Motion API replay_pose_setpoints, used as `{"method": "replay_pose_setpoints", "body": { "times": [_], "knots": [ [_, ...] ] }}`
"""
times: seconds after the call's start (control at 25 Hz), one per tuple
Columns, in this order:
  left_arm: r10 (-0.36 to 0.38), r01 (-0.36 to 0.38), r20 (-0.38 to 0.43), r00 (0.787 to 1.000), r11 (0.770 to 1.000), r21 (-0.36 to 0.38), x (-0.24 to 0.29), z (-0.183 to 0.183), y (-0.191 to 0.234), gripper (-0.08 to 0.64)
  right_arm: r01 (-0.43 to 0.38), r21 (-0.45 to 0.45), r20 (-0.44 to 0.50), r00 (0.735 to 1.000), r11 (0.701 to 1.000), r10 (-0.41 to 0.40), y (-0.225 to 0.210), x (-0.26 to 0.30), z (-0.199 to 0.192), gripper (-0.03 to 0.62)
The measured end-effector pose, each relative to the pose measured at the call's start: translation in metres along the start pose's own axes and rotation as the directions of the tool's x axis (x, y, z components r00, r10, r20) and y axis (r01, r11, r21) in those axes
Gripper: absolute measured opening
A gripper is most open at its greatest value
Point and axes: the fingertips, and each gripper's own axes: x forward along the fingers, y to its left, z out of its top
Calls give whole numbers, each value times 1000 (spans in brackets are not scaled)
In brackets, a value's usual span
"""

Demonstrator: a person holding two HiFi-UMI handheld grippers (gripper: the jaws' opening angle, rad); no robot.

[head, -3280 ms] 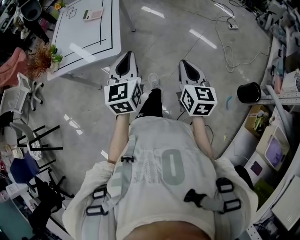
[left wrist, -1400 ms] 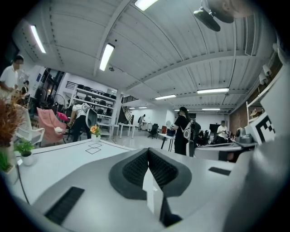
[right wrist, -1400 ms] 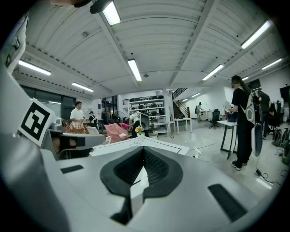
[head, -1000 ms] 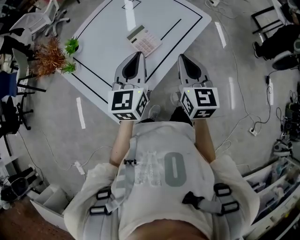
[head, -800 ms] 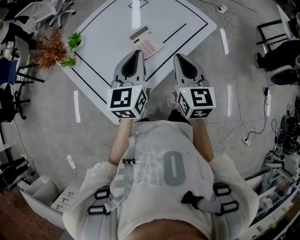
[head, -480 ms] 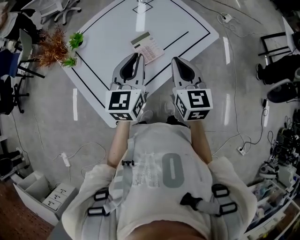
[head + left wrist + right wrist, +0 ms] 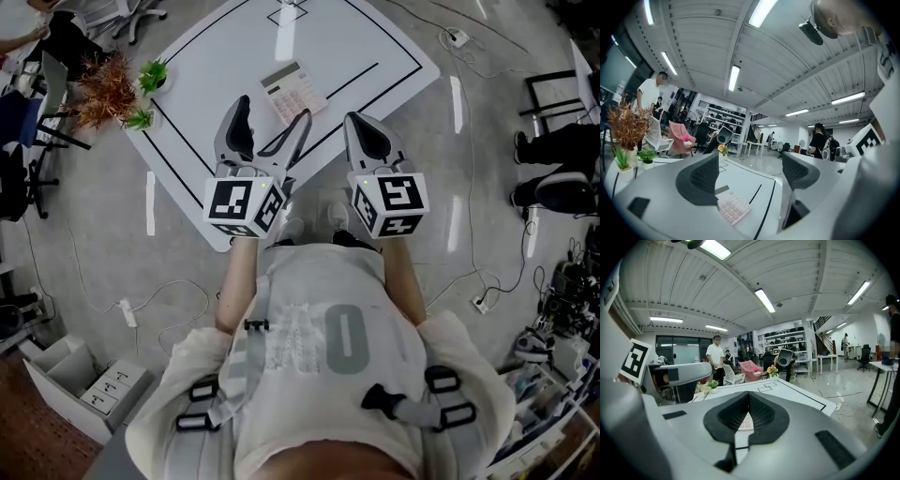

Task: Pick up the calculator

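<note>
There's the calculator [image 7: 293, 91], upper centre of the head view: a flat, slim rectangle with pale pink keys in a neat grid and a dark display strip along its far end. It lies skewed on the smooth white counter [image 7: 206, 75], which is ruled with black lines. On the left gripper [image 7: 272, 114] the jaws are opening, ribbed dark pads wide apart and gripping nothing, and the calculator shows in the gap by the tips. On the right gripper [image 7: 364, 131], just lower right, the jaws are pressed together and empty.
</note>
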Motion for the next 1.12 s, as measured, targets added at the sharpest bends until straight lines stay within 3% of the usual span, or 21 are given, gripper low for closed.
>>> {"method": "replay_pose_setpoints", "body": {
  "times": [0.2,0.6,0.84,0.96,1.12],
  "knots": [
    [-22,21,-5,1000,989,-143,-2,-4,8,405,-3,21,-11,1000,1000,3,0,0,-7,8],
    [18,-27,-83,996,994,-107,8,-26,31,405,-8,57,-32,999,998,10,-1,3,-18,8],
    [3,-15,-143,990,996,-83,30,-36,60,403,-3,101,-67,998,995,10,-3,8,-34,8],
    [-30,9,-220,975,995,-98,47,-51,72,403,-11,112,-85,996,994,20,0,13,-41,8],
    [-58,3,-345,937,988,-156,72,-83,91,403,-42,141,-105,993,989,57,6,18,-53,8]
  ]
}}
